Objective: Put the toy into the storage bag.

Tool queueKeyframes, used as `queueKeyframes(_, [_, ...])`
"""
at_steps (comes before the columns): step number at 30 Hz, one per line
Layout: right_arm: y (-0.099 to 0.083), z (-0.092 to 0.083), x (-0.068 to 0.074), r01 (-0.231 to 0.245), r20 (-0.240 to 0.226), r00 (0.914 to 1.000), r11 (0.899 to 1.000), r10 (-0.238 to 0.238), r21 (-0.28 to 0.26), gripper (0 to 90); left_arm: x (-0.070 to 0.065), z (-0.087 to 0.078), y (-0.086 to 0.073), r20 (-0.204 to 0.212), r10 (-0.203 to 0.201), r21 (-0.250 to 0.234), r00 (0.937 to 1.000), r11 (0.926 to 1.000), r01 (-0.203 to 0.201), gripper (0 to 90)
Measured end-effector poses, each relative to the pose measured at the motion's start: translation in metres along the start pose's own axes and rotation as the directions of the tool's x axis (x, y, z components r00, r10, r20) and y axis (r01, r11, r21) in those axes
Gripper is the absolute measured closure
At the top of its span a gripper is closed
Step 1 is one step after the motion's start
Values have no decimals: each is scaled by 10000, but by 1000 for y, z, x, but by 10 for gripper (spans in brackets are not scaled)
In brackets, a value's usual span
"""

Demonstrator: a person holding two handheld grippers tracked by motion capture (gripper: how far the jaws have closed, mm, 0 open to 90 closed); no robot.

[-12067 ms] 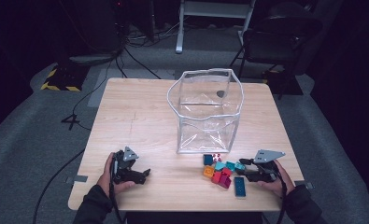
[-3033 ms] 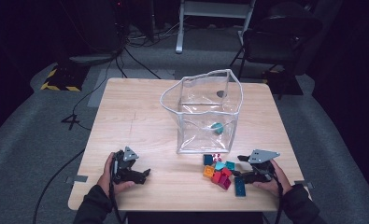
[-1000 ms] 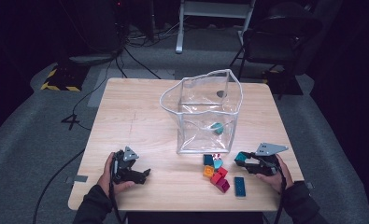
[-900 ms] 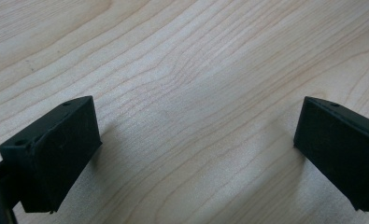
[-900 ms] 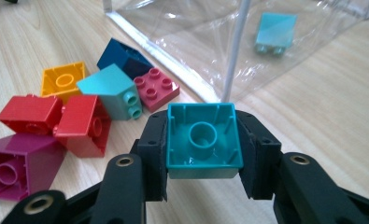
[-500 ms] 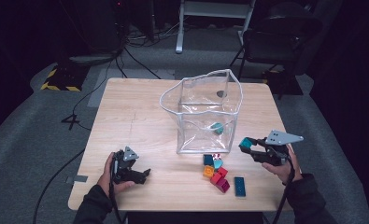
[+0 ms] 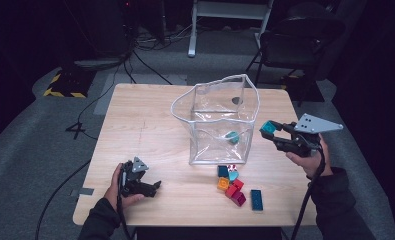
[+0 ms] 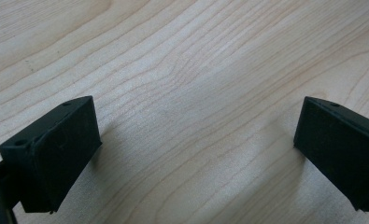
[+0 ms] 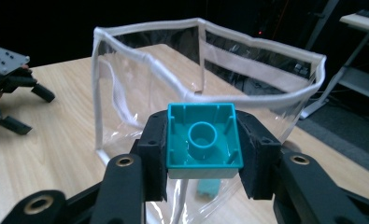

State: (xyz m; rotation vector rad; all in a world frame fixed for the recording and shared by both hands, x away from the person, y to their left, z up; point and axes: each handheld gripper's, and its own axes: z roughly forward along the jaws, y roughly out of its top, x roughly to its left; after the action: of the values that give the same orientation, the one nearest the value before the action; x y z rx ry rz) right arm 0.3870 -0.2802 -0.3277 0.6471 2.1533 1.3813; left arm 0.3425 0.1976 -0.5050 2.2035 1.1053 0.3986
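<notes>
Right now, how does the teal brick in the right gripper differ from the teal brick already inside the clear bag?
The held teal brick is clamped between the right gripper jaws, up beside the clear bag; the bagged teal brick lies loose on the bag's floor. The held one shows its hollow underside with a round tube in the right gripper view; the bagged one's face is too small to read. Both are teal.
</notes>
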Motion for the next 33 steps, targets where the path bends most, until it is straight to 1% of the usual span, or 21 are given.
queueKeyframes(2, [8,-1,0,56,100,9999,9999,-55,-159,594,0,0,0,3,2,4,10000,10000,-2,5])
queueKeyframes(4, [14,-2,0,35,50,10000,9996,-34,-277,594,0,0,0,2,3,4,10000,10000,-3,5])
queueKeyframes(11, [33,5,1,126,100,9999,9993,-123,-351,594,0,0,0,2,2,2,10000,10000,-2,5])
queueKeyframes(17, [43,23,-2,-78,20,10000,9996,79,-253,594,0,0,0,2,3,4,10000,10000,-3,5])
queueKeyframes(21, [47,35,-1,-178,168,9997,9996,182,-236,594,0,0,0,1,2,1,10000,10000,-2,5])
queueKeyframes(24, [50,45,-1,-166,253,9995,9999,167,-40,594,0,0,0,1,5,4,10000,10000,-5,5])
queueKeyframes(29, [53,60,-3,-336,446,9985,9992,327,202,593,0,0,0,3,6,6,10000,10000,-6,5])
queueKeyframes(33, [52,69,-6,-585,567,9968,9978,567,314,594,0,0,0,0,7,3,10000,10000,-7,5])
